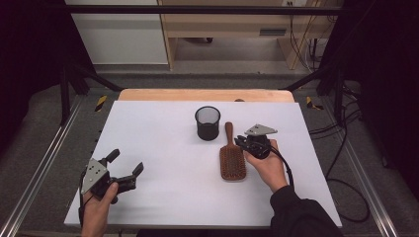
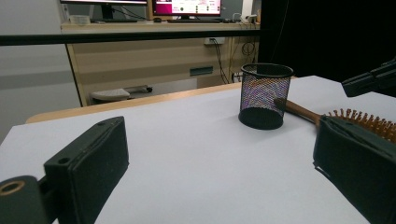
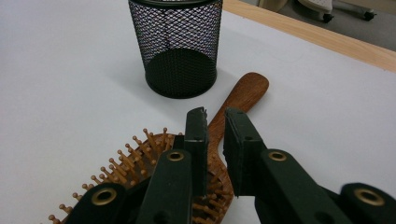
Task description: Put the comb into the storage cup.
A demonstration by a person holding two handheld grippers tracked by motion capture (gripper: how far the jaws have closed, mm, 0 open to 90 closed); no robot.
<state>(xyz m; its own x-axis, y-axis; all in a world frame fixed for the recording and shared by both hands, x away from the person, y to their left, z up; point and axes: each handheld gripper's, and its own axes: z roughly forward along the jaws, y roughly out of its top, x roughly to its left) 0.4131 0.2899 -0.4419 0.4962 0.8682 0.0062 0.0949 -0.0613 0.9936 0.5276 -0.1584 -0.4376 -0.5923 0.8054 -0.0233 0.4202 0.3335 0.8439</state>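
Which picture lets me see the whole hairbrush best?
The high view: the whole hairbrush shows, bristles up, beside the mesh cup. The right gripper view shows its handle and some bristles behind the jaws; the left gripper view shows handle and bristle tips.

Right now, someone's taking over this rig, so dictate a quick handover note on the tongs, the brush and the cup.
Left tongs: open, holding nothing, resting near the left front of the table.
Right tongs: nearly shut around the brush where handle meets head; whether the pads grip it I cannot tell.
Brush: lying flat, bristles up, handle pointing toward the cup, its tip beside the cup's base.
Cup: upright, empty.
Done: right tongs brought to the brush.
Left: probably grip, lift, and stand the brush in the cup.
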